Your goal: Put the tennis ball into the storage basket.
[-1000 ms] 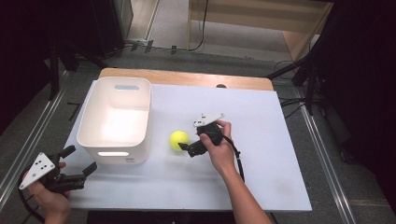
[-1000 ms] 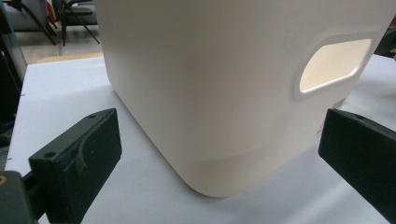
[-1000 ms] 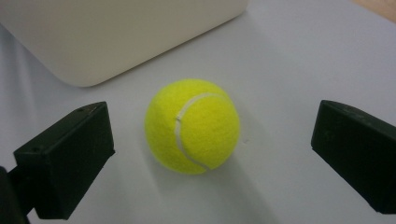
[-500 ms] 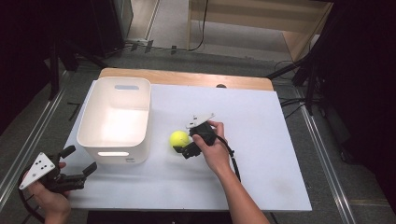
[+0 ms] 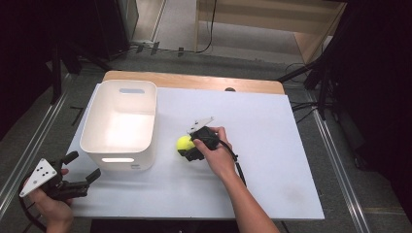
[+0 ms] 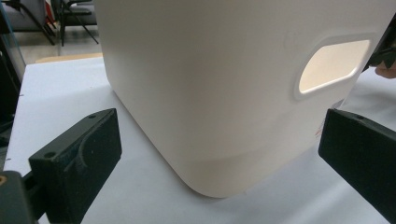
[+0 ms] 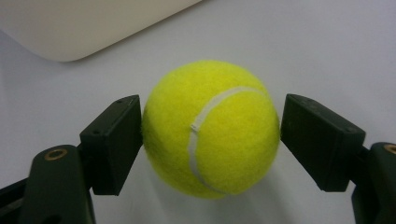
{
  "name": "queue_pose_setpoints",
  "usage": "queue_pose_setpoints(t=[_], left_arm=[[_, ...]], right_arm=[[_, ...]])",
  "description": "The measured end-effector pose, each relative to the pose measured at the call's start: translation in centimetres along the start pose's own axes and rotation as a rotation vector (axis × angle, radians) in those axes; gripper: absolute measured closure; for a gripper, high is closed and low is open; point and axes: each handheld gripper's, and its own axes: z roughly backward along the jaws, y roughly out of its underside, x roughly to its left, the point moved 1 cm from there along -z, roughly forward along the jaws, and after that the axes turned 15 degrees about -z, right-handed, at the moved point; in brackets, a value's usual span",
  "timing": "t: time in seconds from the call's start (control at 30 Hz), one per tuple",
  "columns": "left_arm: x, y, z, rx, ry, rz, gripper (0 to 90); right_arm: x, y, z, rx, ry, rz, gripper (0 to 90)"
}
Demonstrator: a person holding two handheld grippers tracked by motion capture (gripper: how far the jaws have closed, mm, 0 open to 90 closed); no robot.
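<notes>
Tennis ball (image 7: pixel 210 128) sits squarely between my right gripper (image 7: pixel 210 144) jaws, spread, left one touching; my left gripper (image 6: pixel 219 154) gapes by the bin (image 5: pixel 119 121)

Looking like lab or studio: white tabletop (image 5: pixel 272 145) sitting between metal floor rails (image 5: pixel 29 145), cables (image 5: pixel 209 39), dark stands (image 5: pixel 56 63).

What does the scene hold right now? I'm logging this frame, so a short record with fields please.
surface: white table
ball: yellow tennis ball, on the table beside the bin
bin: white plastic bin, upright, looks empty
right gripper: open, jaws on either side of the ball, a small gap visible at one jaw
left gripper: open, facing the bin's near corner
</notes>
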Motion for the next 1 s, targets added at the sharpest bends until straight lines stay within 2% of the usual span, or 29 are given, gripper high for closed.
queue_pose_setpoints(t=[0.57, 0.8, 1.0], left_arm=[[0.0, 0.0, 0.0, -0.001, 0.003, 0.0, 0.0], [0.0, 0.0, 0.0, -0.003, 0.003, -0.001, 0.0], [0.0, 0.0, 0.0, -0.001, 0.004, -0.001, 0.0]], right_arm=[[0.3, -0.2, -1.3, 0.062, -0.041, -0.004, 22.5], [0.3, -0.2, -1.3, 0.063, -0.046, 0.001, 23.4], [0.3, -0.3, -1.0, 0.059, -0.03, 0.014, 23.6]])
